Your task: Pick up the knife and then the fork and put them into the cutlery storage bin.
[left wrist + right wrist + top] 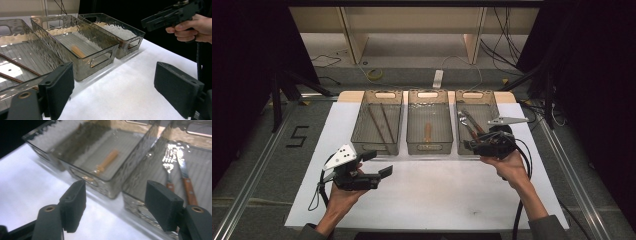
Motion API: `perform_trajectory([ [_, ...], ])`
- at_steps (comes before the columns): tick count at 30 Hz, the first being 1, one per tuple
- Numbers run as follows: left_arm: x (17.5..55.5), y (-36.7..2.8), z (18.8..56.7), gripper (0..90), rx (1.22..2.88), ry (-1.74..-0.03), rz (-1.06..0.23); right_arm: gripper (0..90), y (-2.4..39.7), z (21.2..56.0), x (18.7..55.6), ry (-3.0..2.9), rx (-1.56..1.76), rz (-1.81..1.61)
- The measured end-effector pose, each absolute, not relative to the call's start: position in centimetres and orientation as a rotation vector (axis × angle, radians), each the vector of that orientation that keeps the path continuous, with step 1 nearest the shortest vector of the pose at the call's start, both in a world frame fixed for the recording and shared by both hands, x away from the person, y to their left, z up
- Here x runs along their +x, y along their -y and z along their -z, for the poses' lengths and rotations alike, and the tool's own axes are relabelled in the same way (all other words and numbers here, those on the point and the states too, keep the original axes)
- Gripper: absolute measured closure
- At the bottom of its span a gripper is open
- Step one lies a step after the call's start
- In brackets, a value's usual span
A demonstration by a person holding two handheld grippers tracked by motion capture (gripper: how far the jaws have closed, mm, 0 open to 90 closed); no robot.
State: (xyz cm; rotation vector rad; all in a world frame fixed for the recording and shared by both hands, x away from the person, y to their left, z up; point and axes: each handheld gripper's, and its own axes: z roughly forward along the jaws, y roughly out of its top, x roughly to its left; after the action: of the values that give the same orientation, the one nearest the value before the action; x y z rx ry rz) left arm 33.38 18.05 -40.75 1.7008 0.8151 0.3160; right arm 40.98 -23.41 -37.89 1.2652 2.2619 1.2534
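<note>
At the lower left, the left tongs (pixel 374 164) stand wide and empty over the desk (pixel 437 195). Right of centre, the right tongs (pixel 115 206), also wide, hover at the right tray (pixel 476 125) holding fork (pixel 168 173) and knife (pixel 185 178); they might knock its rim.

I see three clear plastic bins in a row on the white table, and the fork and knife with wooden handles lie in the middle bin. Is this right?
Not quite. The fork and knife with wooden handles lie in the right clear plastic bin, not the middle one, as the right gripper view shows. The middle bin holds a single orange-brown stick-like piece. The rest is right: three bins stand in a row on the white table.
</note>
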Motion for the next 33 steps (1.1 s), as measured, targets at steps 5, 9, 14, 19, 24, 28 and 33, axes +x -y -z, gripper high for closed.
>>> perform_trajectory([
  [5, 33.4, -17.9, 40.8, 16.1, 1.712, -0.806, -0.313, 33.0, 23.5, 38.5, 39.5, -2.261, 1.239, -1.305],
  [9, 33.5, -17.8, 40.9, 16.1, 1.719, -0.803, -0.307, 32.1, 23.5, 39.1, 38.7, -2.25, 1.22, -1.325],
  [14, 33.4, -17.6, 41.0, 16.1, 1.737, -0.796, -0.296, 29.6, 23.3, 39.8, 37.5, -2.221, 1.179, -1.37],
  [19, 33.3, -17.4, 41.0, 16.1, 1.755, -0.78, -0.288, 28.4, 23.3, 40.1, 36.1, -2.199, 1.15, -1.419],
  [24, 33.3, -17.3, 41.1, 16.1, 1.76, -0.777, -0.277, 28.5, 23.3, 40.4, 34.7, -2.174, 1.123, -1.462],
  [28, 33.3, -17.3, 41.2, 16.1, 1.769, -0.777, -0.267, 28.0, 23.1, 40.8, 34.0, -2.179, 1.1, -1.465],
  [33, 33.4, -17.0, 41.4, 16.0, 1.788, -0.772, -0.255, 26.9, 23.1, 41.2, 33.3, -2.15, 1.081, -1.482],
])
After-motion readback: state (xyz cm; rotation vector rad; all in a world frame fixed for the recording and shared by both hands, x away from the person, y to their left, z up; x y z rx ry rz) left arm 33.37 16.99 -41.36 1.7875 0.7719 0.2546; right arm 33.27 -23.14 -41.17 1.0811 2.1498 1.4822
